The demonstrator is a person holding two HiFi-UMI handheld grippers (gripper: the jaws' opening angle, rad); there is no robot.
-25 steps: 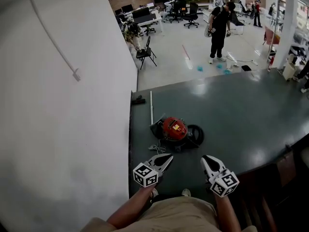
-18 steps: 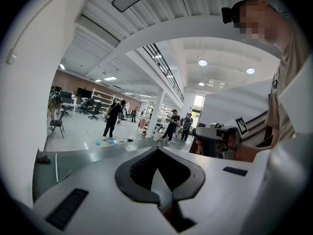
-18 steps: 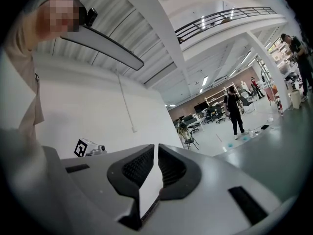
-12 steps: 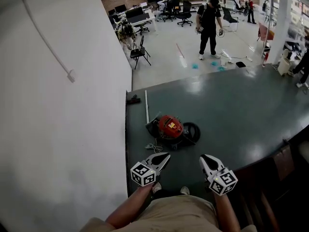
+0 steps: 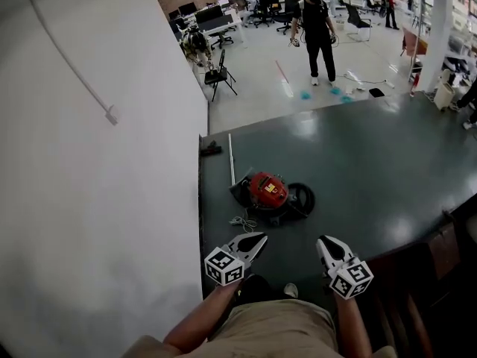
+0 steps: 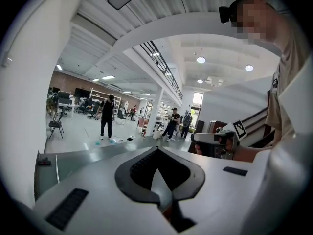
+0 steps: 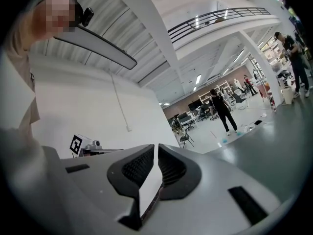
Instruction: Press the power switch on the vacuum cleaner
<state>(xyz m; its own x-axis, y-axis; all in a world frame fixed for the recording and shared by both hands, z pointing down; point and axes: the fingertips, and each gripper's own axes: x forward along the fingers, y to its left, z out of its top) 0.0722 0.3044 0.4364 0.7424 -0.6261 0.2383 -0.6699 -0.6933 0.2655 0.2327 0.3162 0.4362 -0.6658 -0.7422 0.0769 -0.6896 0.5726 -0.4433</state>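
Note:
The red vacuum cleaner (image 5: 270, 192) with a black hose coil lies on the dark green floor (image 5: 373, 170), ahead of both grippers and well apart from them. My left gripper (image 5: 259, 238) is held low at the left, its jaws shut with nothing between them; its tips meet in the left gripper view (image 6: 157, 150). Level with it at the right, my right gripper (image 5: 322, 242) has its jaws together and empty, as the right gripper view (image 7: 155, 146) shows. Each gripper shows in the other's view: right gripper (image 6: 215, 142), left gripper (image 7: 84, 145). The power switch cannot be made out.
A white wall (image 5: 97, 200) runs along the left. A thin metal tube (image 5: 231, 159), a black nozzle (image 5: 211, 149) and a loose cord (image 5: 242, 221) lie near the vacuum cleaner. A person (image 5: 317, 24) stands far back among office chairs. Dark wooden steps (image 5: 425, 282) are at the right.
The right gripper has sunk slightly; the left has stayed put. The head view has shifted a little, and the distant person has stepped to the left.

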